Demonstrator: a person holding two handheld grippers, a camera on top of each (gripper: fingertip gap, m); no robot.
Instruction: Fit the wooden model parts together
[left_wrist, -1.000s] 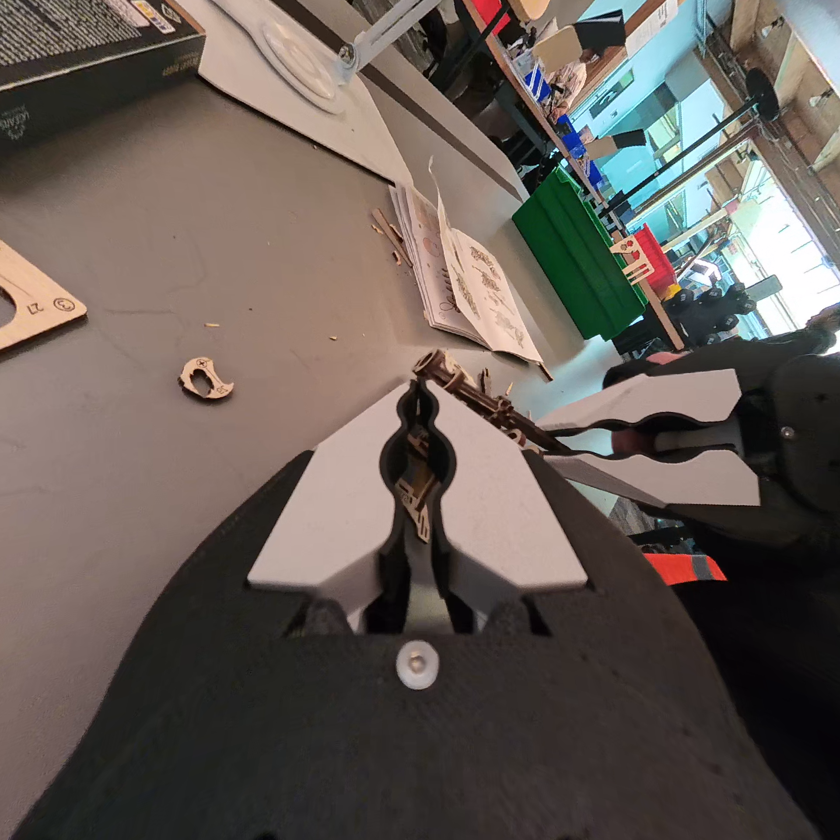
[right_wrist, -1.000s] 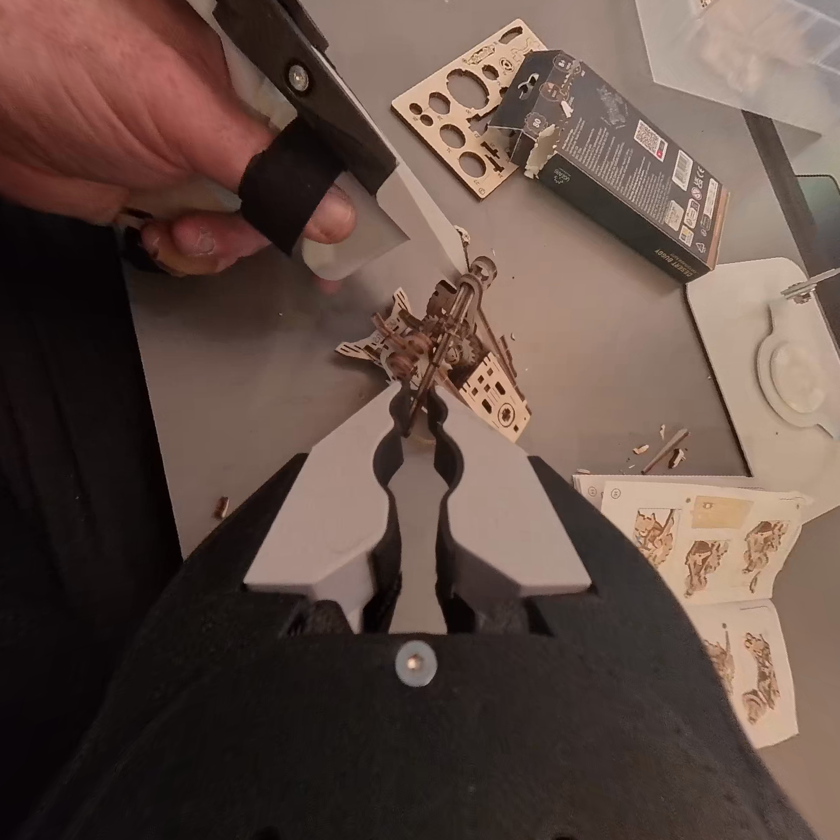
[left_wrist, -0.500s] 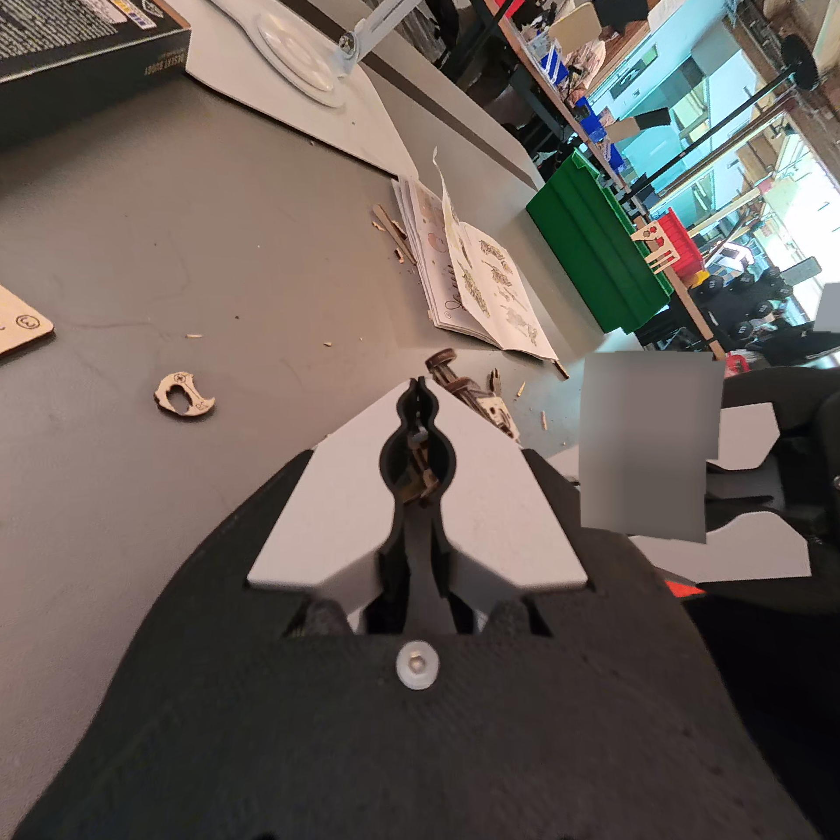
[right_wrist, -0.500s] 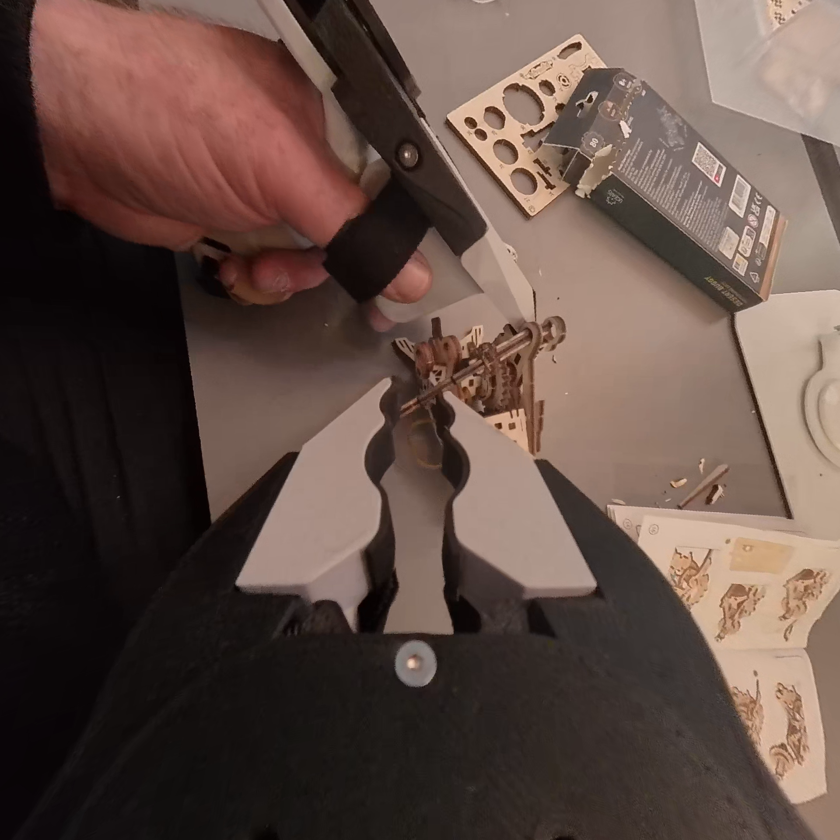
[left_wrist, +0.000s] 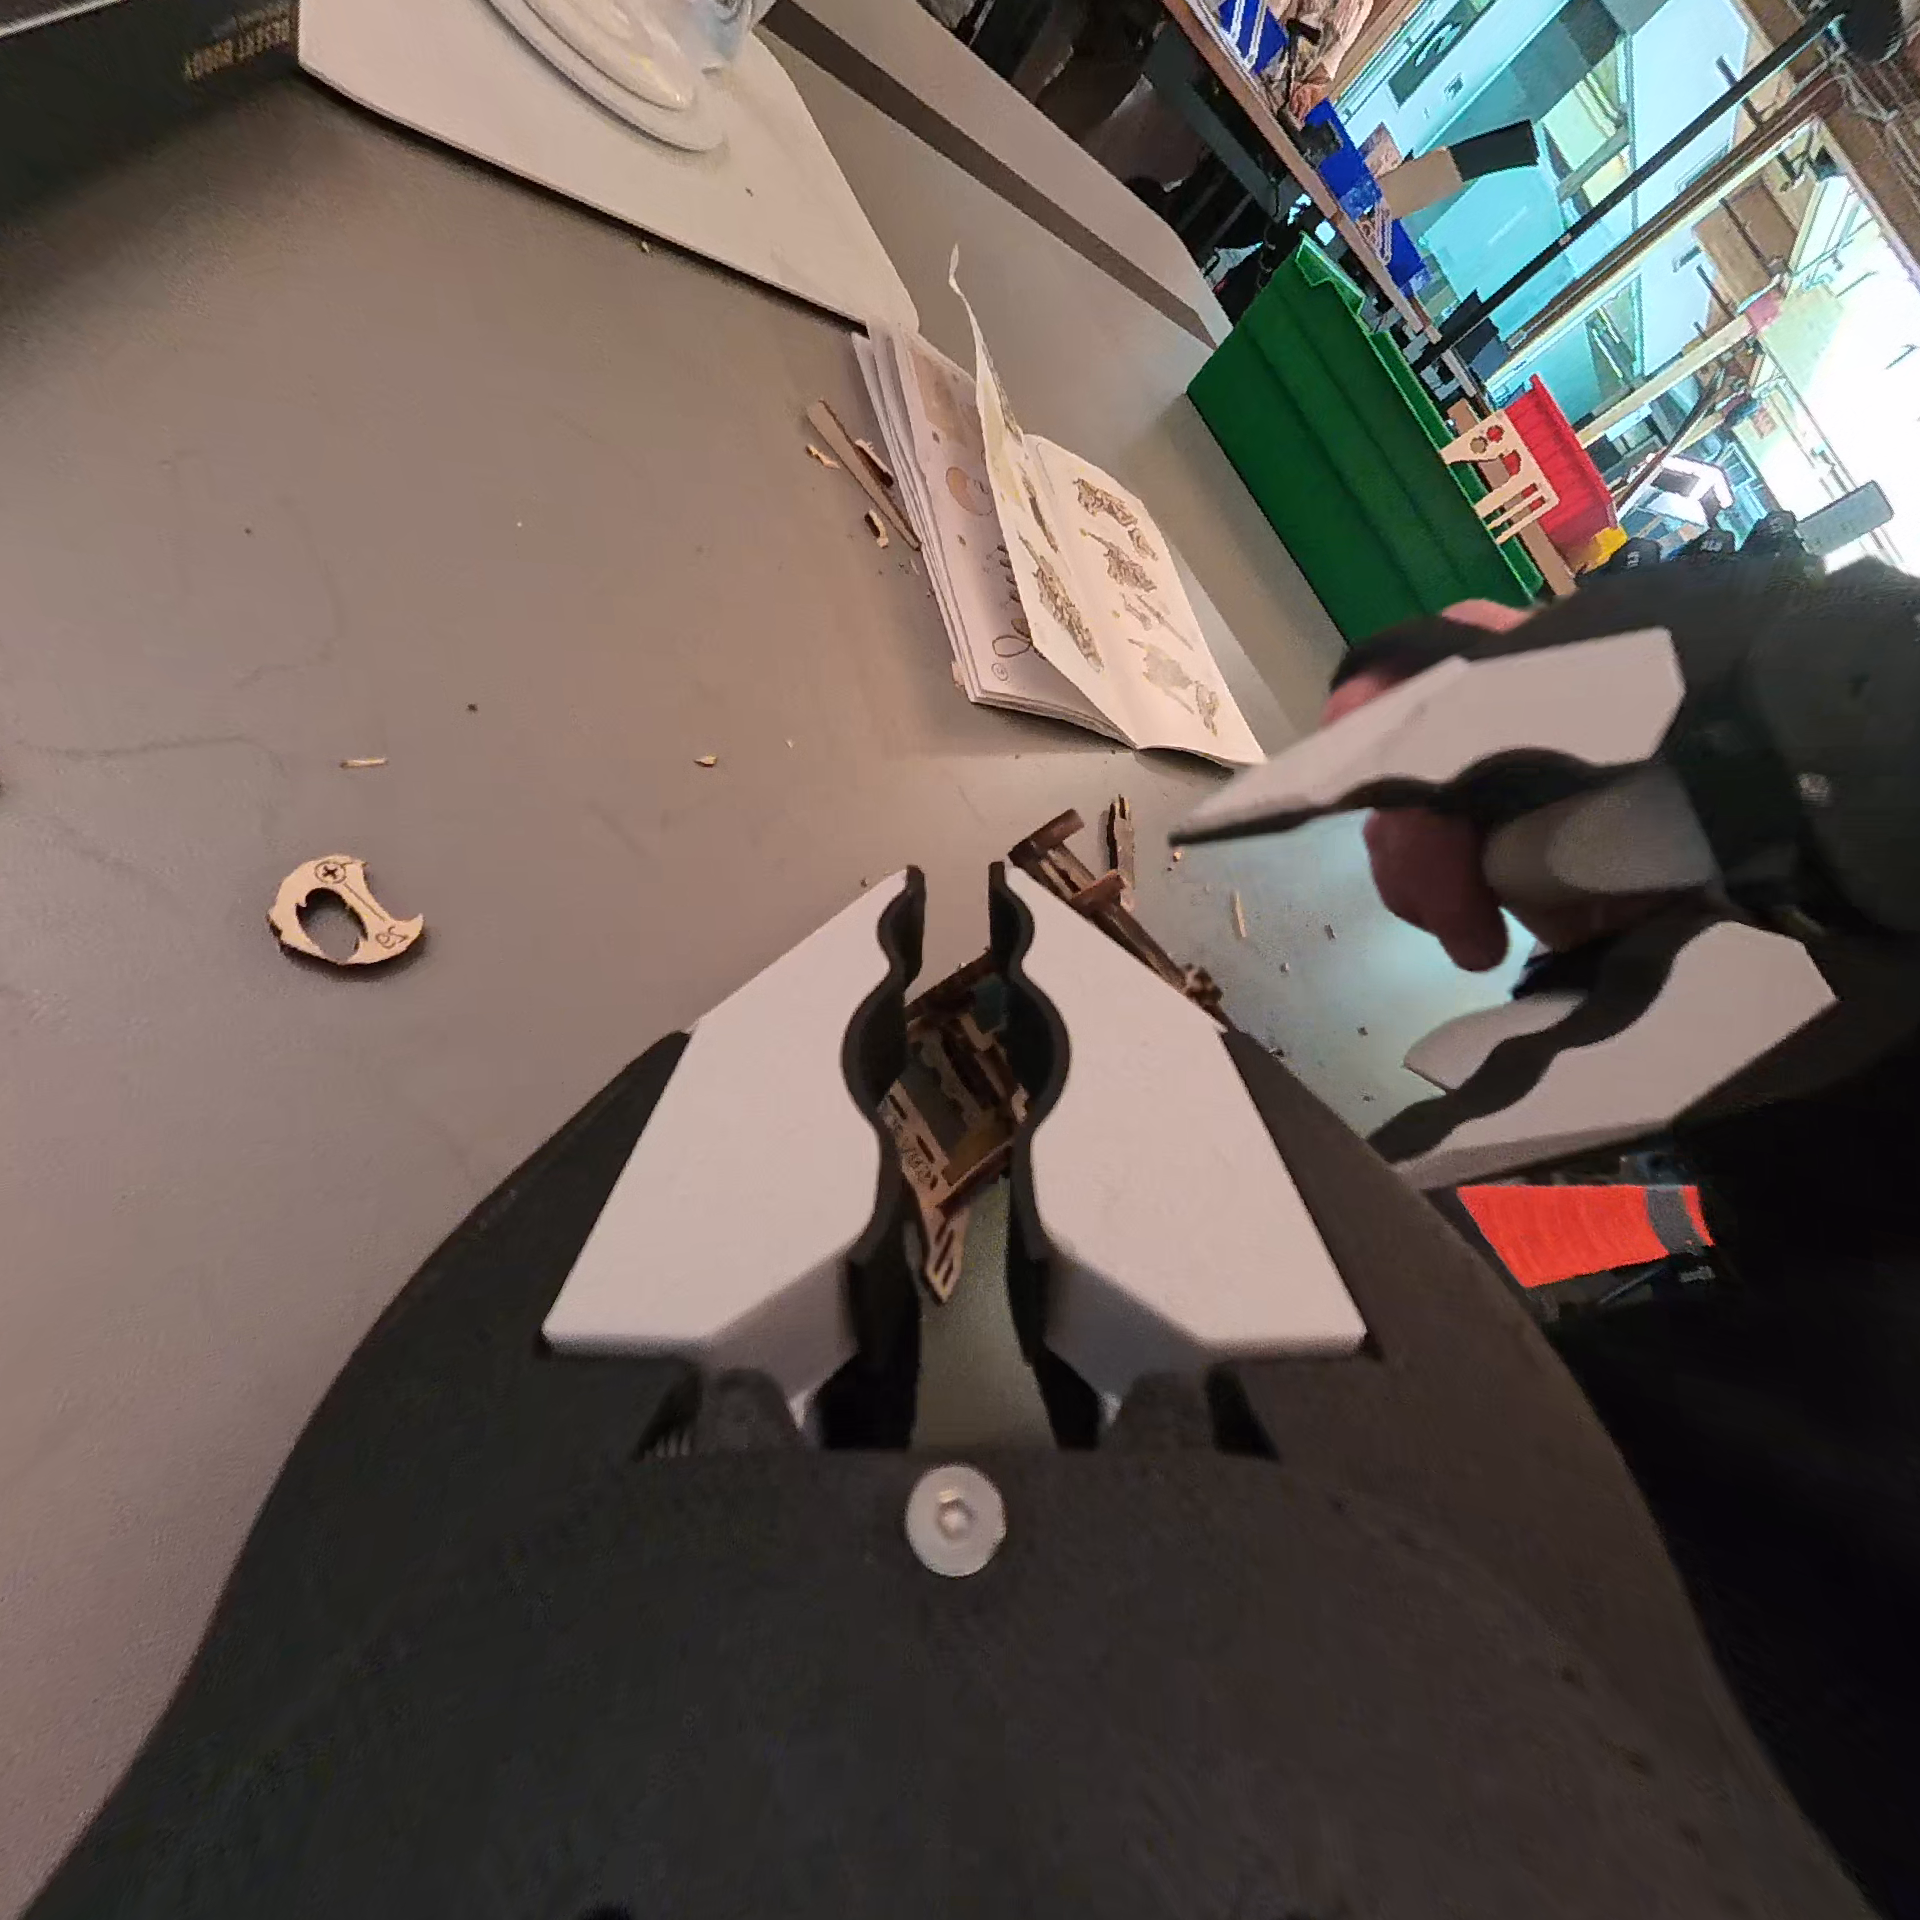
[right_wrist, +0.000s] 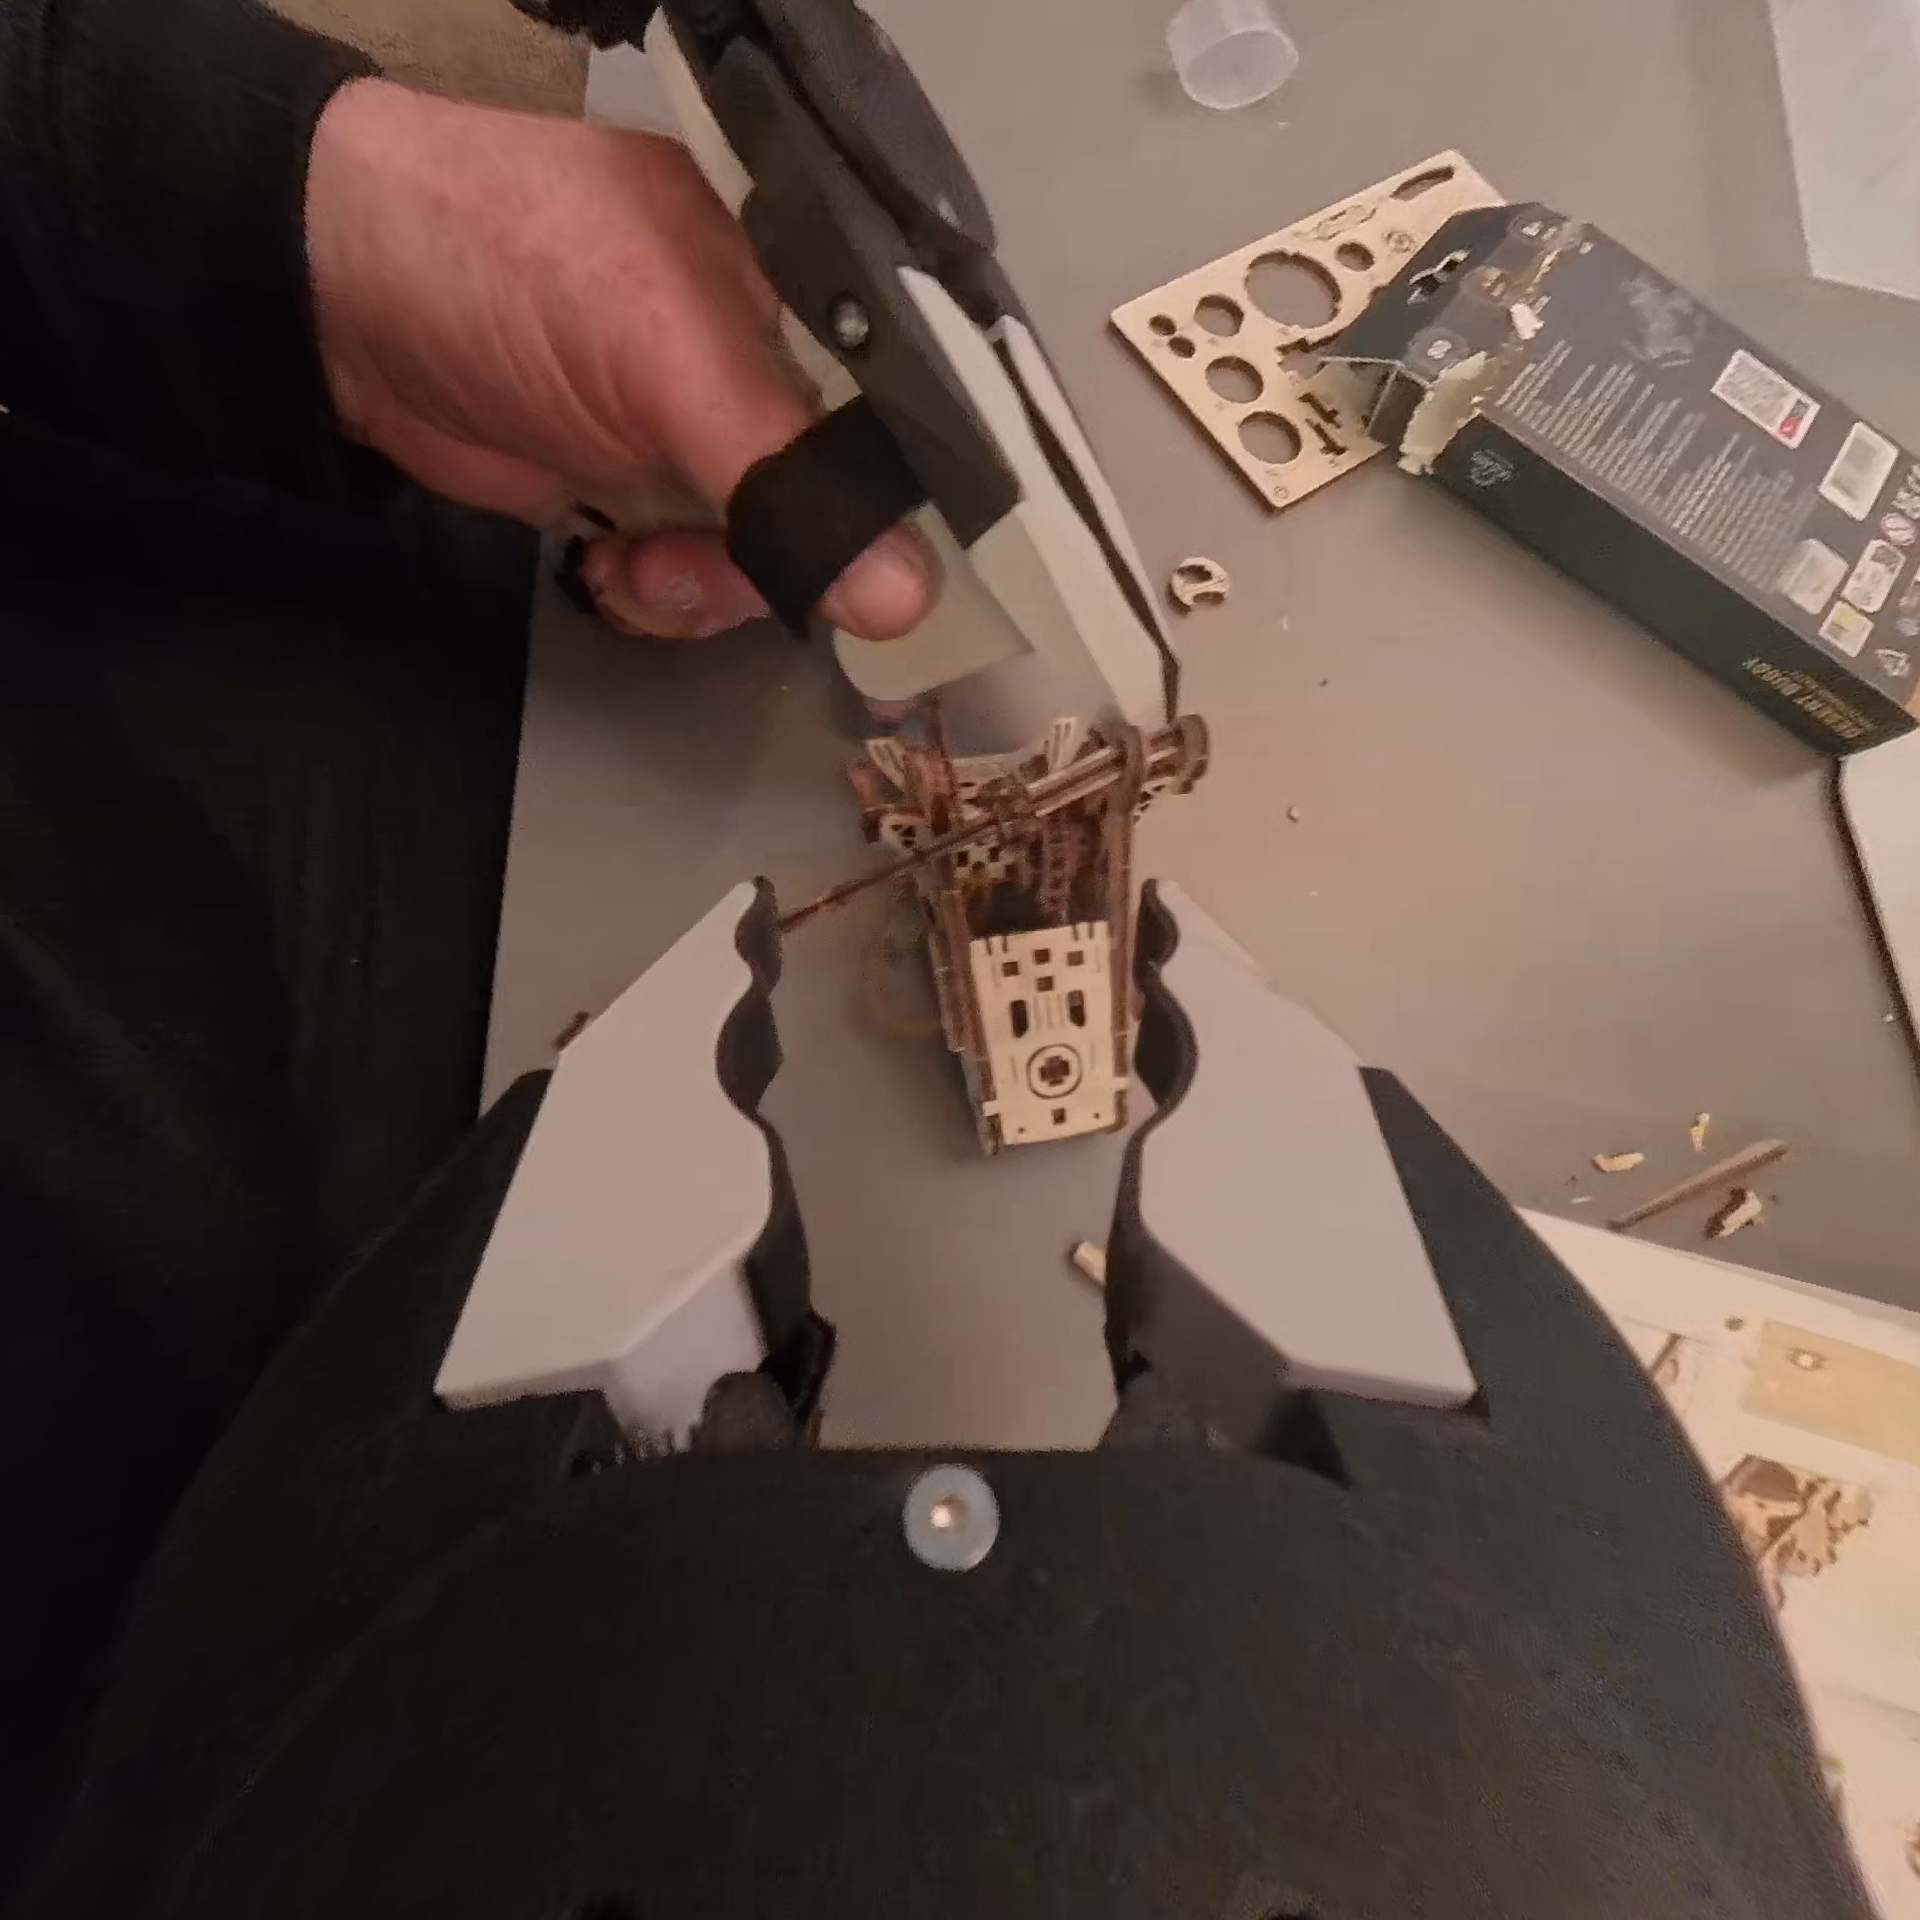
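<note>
Around model, right tool seemingly wider.

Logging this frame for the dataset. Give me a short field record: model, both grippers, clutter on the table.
model: half-built laser-cut wooden model, on the grey table
left gripper: fingertips apart, model parts between the fingers; contact unclear
right gripper: jaws wide open, straddling the model's pale end panel, no plain grip
loose part: small crescent-shaped wooden piece
clutter: open instruction booklet, dark cardboard box, punched-out wooden sheet
</note>
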